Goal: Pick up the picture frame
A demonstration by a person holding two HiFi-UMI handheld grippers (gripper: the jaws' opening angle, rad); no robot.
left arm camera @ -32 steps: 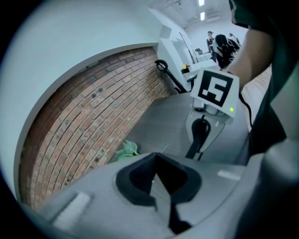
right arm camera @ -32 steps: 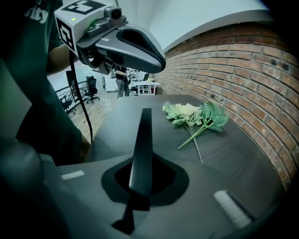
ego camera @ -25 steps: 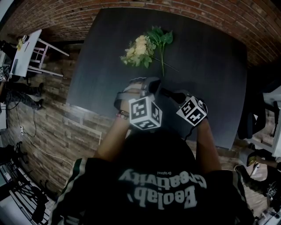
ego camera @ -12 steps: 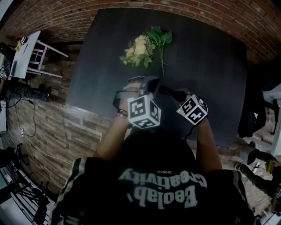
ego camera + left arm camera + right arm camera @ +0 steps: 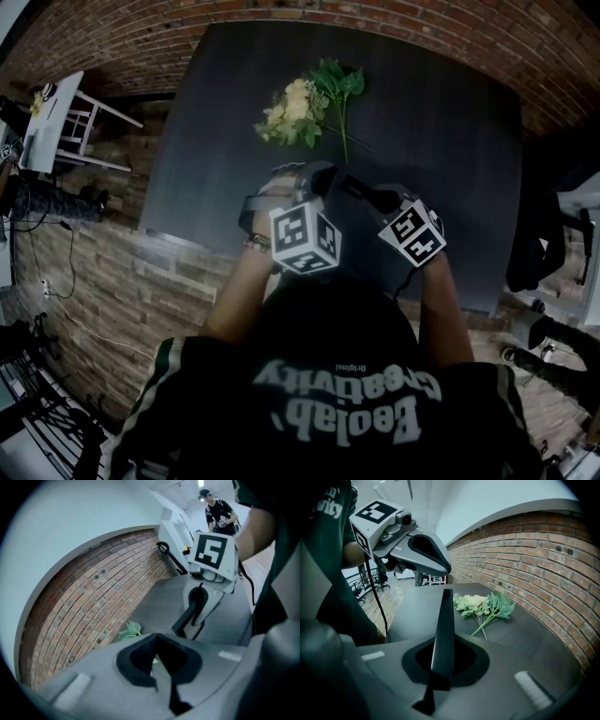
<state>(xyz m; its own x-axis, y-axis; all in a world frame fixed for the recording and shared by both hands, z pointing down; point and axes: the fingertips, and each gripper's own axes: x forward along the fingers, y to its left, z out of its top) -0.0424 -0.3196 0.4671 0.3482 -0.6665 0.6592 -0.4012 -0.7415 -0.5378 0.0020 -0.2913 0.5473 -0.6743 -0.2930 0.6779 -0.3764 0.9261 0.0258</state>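
Note:
A thin black slab point(image 5: 443, 630), seemingly the picture frame seen edge-on, stands up between the jaws of my right gripper point(image 5: 440, 667), which is shut on it. In the head view that gripper point(image 5: 354, 187) hovers over the dark table point(image 5: 450, 141) with the black piece point(image 5: 364, 195) at its tip. The left gripper view shows the same black strip point(image 5: 190, 613) on the right gripper. My left gripper point(image 5: 321, 175) is close on the left. Its jaws meet in a seam point(image 5: 171, 686) with nothing between them.
A bunch of pale flowers with green leaves point(image 5: 305, 105) lies on the table beyond both grippers; its stems point(image 5: 480, 604) point toward me. A brick wall point(image 5: 543, 559) borders the table. A white chair point(image 5: 56, 117) stands far left. A person point(image 5: 220, 513) stands in the background.
My right gripper has risen a little with the black slab still in its jaws. The left gripper has kept still.

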